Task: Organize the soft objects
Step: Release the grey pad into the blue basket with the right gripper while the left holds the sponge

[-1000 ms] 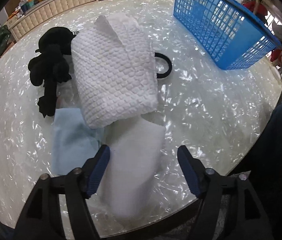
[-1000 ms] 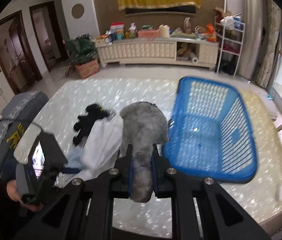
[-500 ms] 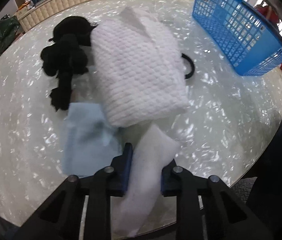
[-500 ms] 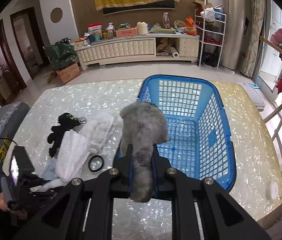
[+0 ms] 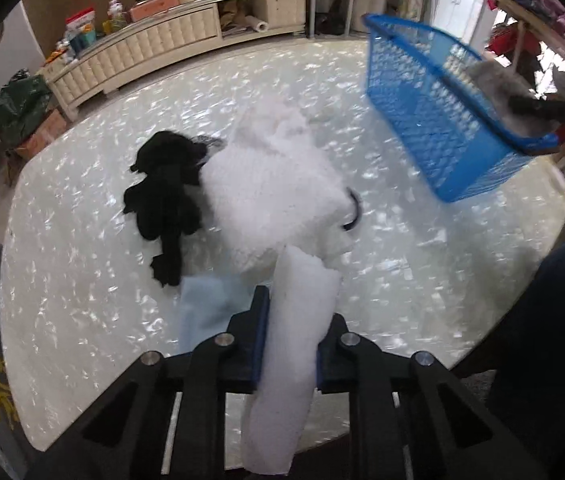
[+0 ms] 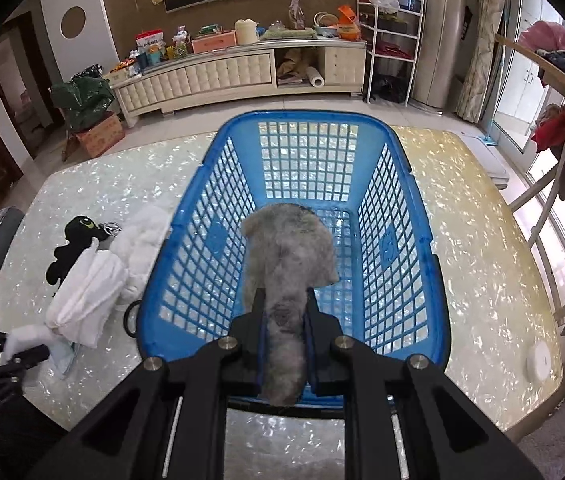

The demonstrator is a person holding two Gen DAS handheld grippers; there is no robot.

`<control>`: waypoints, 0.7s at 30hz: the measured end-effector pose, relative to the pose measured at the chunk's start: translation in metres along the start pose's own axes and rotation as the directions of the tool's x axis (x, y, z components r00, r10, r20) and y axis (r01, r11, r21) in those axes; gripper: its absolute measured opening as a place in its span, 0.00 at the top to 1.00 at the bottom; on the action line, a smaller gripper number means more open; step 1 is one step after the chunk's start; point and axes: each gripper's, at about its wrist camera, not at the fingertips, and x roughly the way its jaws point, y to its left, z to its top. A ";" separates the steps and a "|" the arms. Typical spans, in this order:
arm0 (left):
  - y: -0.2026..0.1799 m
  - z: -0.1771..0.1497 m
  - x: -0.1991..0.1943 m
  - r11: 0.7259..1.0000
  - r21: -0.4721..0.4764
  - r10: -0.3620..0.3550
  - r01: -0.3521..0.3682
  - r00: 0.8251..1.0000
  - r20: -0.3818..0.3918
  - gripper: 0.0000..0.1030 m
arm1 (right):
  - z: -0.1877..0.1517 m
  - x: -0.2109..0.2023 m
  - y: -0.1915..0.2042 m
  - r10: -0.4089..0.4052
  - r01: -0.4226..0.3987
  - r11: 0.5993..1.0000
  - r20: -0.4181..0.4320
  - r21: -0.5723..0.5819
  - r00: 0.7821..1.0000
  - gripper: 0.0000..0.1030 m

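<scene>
Basket (image 6: 306, 117) of blue plastic taken as the landmark throughout.

Found the right gripper (image 6: 284, 300) over the basket's near end, jaws clamped together on the narrow tail of a grey fluffy cloth (image 6: 288, 240), with the broad end hanging inside the basket above its mesh floor. Could not tell whether touching that floor or not.

Found the left gripper (image 5: 296, 312) well out to the basket's left, jaws having just closed and now pinching a limp white fleece strip (image 5: 298, 360) between them, raised off the worktop (image 5: 82, 280). Could not tell whether the strip's far end was resting against the white knitted bundle (image 5: 270, 188) behind it.

Noted the rest of the pile on that same left side of the basket:
- the knitted bundle nearest the basket;
- a black ring (image 5: 356, 210) tucked between bundle and basket;
- a black plush toy (image 5: 166, 184) on the bundle's side away from the basket;
- a pale blue cloth (image 5: 206, 304) beside the toy's lower end, just under the left jaws.

Judged the hazards as follows:
- Letting go of the grey cloth so close to the near rim risked leaving it draped over the edge.
- Carrying the long strip across risked dragging the bundle or blue cloth along, or snagging the basket's wall with the dangling end.
- Holding so soft a strip risked slippage.
- Bringing both grippers to the basket together risked a knock.
</scene>
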 end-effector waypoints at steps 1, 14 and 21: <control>-0.002 0.000 -0.005 1.000 0.002 -0.021 0.021 1.000 0.009 0.84 | 0.001 0.002 -0.001 0.000 0.000 1.000 -0.005 0.003 1.000 0.87; -0.044 0.049 -0.023 0.994 0.091 -0.077 0.068 0.992 0.100 0.84 | 0.002 0.011 -0.012 0.006 -0.005 1.000 -0.050 0.011 0.999 0.86; -0.064 0.093 -0.021 0.985 0.123 -0.135 0.118 0.980 0.146 0.84 | 0.002 0.019 -0.010 0.000 -0.001 1.000 -0.076 -0.014 0.997 0.73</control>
